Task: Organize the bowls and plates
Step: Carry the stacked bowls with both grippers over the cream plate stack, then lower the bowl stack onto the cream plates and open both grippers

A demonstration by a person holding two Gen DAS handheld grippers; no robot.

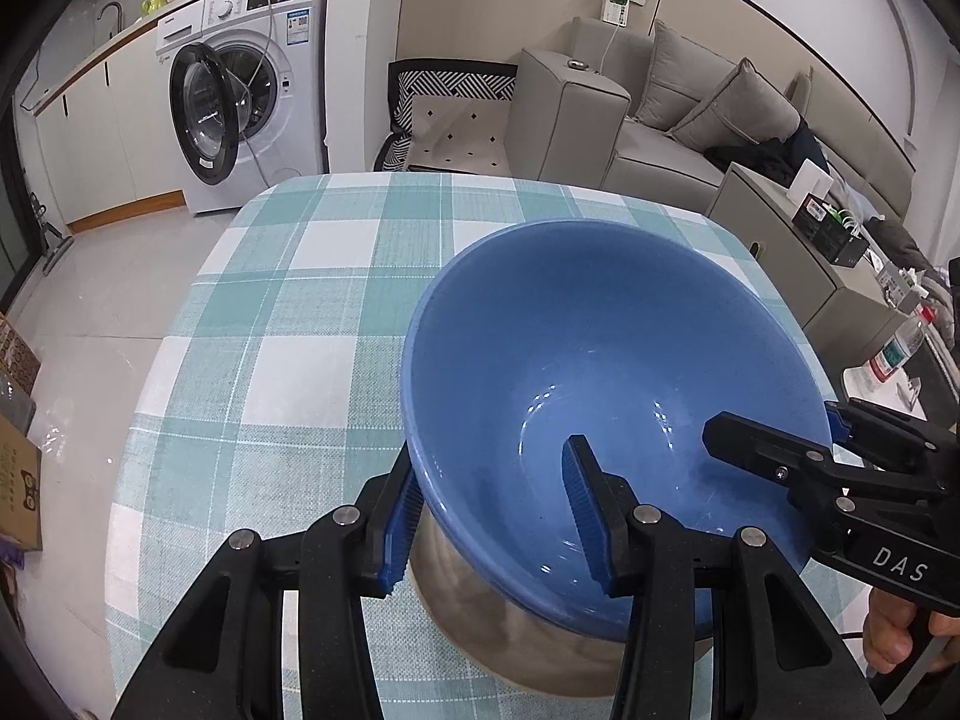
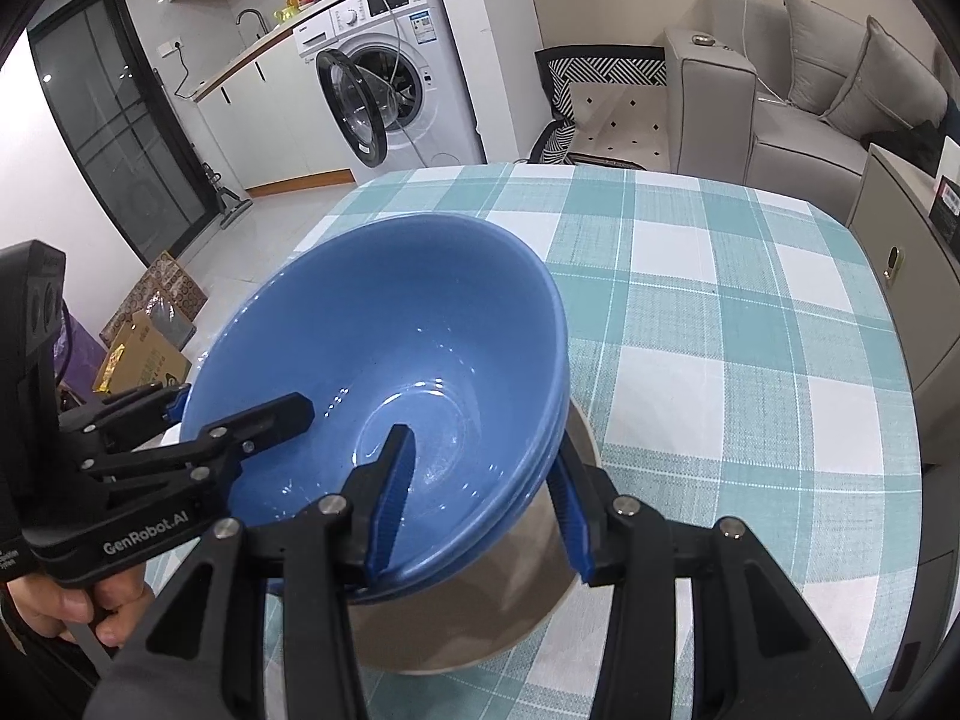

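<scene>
Behind the table [image 1: 288,300] with its teal checked cloth stand a washing machine [image 1: 246,96] and a grey sofa [image 1: 690,120]. On the cloth sits a steel container [image 2: 480,612], and in its mouth rest the blue bowls [image 2: 390,360], stacked and tilted. The left gripper [image 1: 495,516] and the right gripper [image 2: 483,498] each straddle the bowl wall at opposite sides of the rim, one finger inside and one outside, jaws partly closed; whether the pads press the wall I cannot tell.
</scene>
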